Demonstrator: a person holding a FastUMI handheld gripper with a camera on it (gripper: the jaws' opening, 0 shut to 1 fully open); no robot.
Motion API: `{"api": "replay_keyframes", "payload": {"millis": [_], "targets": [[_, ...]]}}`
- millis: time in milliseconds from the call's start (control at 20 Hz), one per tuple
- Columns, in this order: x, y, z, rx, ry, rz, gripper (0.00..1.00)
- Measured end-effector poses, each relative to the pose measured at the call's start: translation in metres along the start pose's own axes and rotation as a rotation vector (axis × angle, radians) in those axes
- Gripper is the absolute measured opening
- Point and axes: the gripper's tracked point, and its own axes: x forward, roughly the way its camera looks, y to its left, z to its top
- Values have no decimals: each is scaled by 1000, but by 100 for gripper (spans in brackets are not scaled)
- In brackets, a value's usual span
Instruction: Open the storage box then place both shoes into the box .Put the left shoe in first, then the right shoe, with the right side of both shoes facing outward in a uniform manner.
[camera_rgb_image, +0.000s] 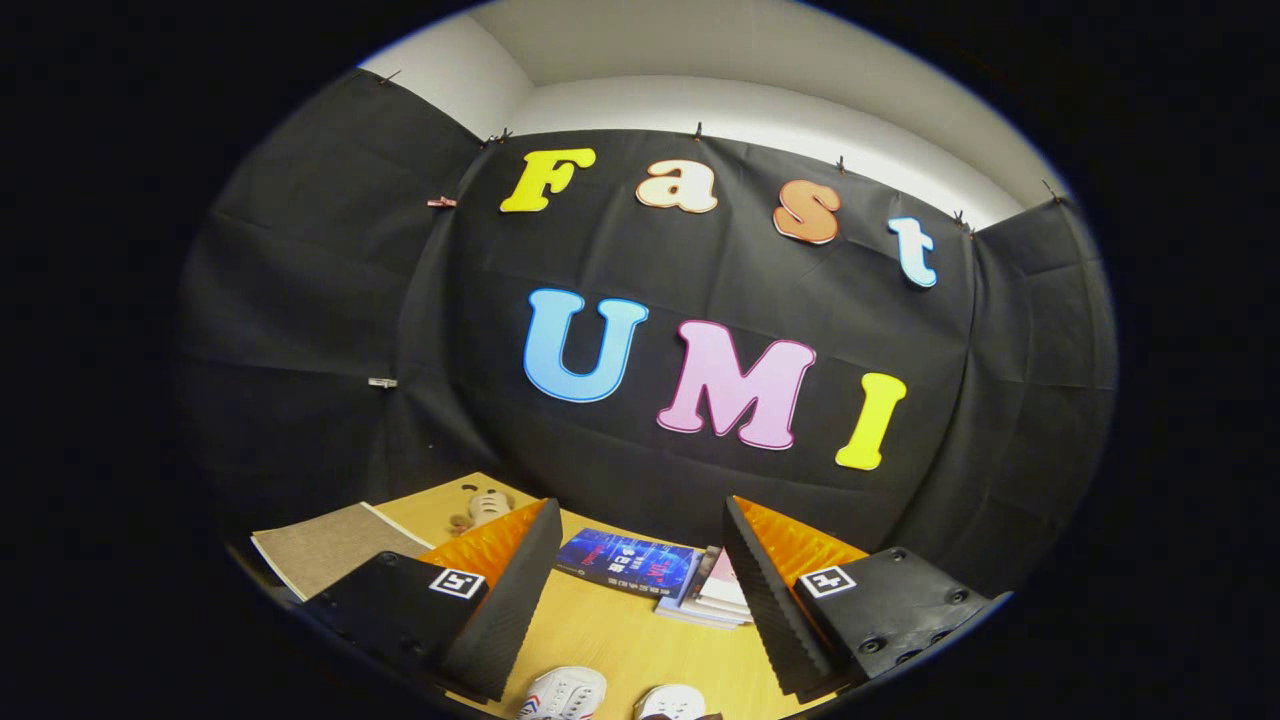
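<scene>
My gripper (640, 520) is held high above a wooden table (610, 640), its fingers (520, 590) spread wide apart with nothing between them. Two white shoes lie on the table below the fingers: one shoe (562, 694) with dark and red side markings nearer the left finger, the other shoe (668, 702) just to its right. Just the tops of both shoes are in sight.
A stack of books (650, 572) with a blue cover on top lies beyond the fingers near the cloth wall. A grey-brown flat board (330, 548) sits at the table's far left, and a small plush toy (482, 507) lies behind the left finger.
</scene>
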Motion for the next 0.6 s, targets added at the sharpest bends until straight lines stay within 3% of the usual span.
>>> {"api": "replay_keyframes", "payload": {"millis": [300, 600], "targets": [[12, 56, -48, 156, 161, 247, 98], [11, 131, -87, 417, 315, 624, 99]]}}
